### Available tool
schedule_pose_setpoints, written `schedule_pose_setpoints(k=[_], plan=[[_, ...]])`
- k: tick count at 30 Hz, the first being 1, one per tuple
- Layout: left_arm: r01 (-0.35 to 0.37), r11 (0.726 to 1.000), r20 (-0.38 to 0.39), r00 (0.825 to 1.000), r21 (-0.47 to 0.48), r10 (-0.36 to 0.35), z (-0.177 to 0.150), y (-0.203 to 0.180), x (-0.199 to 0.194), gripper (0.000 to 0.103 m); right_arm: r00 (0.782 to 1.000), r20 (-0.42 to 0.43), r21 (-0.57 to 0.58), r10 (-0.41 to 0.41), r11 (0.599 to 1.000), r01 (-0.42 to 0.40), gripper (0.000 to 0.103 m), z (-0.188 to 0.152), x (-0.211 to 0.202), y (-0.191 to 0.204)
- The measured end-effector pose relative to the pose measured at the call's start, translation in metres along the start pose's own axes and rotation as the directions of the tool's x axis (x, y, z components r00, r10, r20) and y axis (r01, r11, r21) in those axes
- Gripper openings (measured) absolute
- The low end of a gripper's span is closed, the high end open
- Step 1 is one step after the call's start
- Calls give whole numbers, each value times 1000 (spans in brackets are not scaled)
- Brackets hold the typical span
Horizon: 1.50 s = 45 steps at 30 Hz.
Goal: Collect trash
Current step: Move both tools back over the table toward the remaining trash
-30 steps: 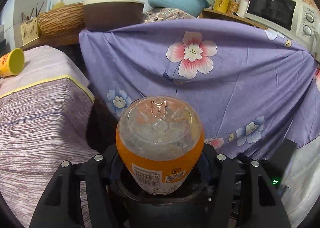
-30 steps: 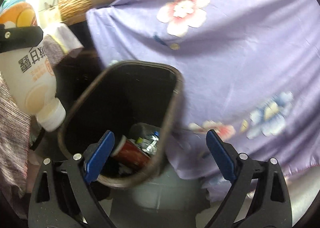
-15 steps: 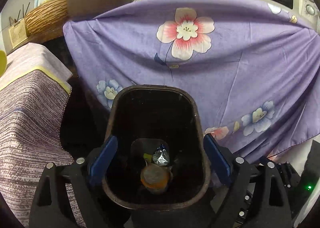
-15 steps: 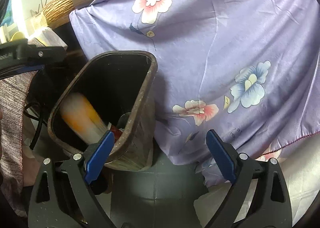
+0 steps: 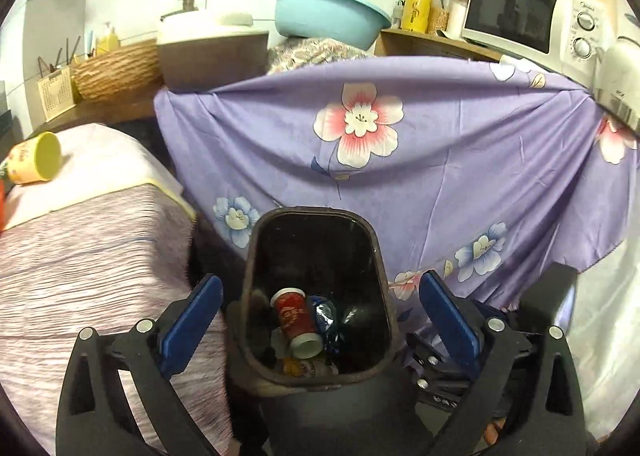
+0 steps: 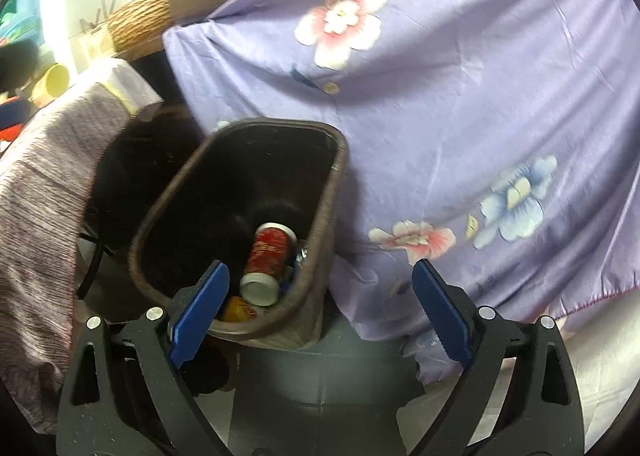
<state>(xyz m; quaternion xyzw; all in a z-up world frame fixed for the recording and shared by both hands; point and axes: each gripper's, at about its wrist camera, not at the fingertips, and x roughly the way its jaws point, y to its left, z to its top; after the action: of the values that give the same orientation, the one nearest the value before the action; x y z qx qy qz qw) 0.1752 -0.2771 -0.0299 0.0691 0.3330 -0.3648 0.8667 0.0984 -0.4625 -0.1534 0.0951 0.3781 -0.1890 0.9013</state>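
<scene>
A dark brown trash bin [image 5: 256,248] stands on the floor below my left gripper [image 5: 318,320], which is open and empty above its mouth. Inside lie a red paper cup [image 5: 296,316], a crumpled blue wrapper [image 5: 326,316] and the orange bottle [image 5: 304,368] at the near wall. The bin [image 6: 336,191] also shows in the right wrist view, with the red cup [image 6: 268,256] and the orange bottle [image 6: 240,308] in it. My right gripper [image 6: 320,296] is open and empty, above the bin's right rim. A yellow cup [image 5: 36,157] lies on the left table.
A purple flowered cloth [image 5: 440,175] hangs behind and right of the bin. A table with a striped pink cloth [image 5: 80,256] stands at the left. Behind are a wicker basket [image 5: 116,69], a blue basin [image 5: 328,17] and a microwave [image 5: 524,21].
My left gripper let go of the orange bottle, which fell into the bin. The left gripper then rose and tilted up. The right gripper stayed open and shifted left over the bin.
</scene>
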Motion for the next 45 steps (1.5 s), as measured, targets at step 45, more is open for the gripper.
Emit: schedule_pose_setpoints(k=[45], plan=[[-505,825,-62,859,-254,507,-81,311,-224,98,895,14,-620,447,706,-343,92,153,-60,366]])
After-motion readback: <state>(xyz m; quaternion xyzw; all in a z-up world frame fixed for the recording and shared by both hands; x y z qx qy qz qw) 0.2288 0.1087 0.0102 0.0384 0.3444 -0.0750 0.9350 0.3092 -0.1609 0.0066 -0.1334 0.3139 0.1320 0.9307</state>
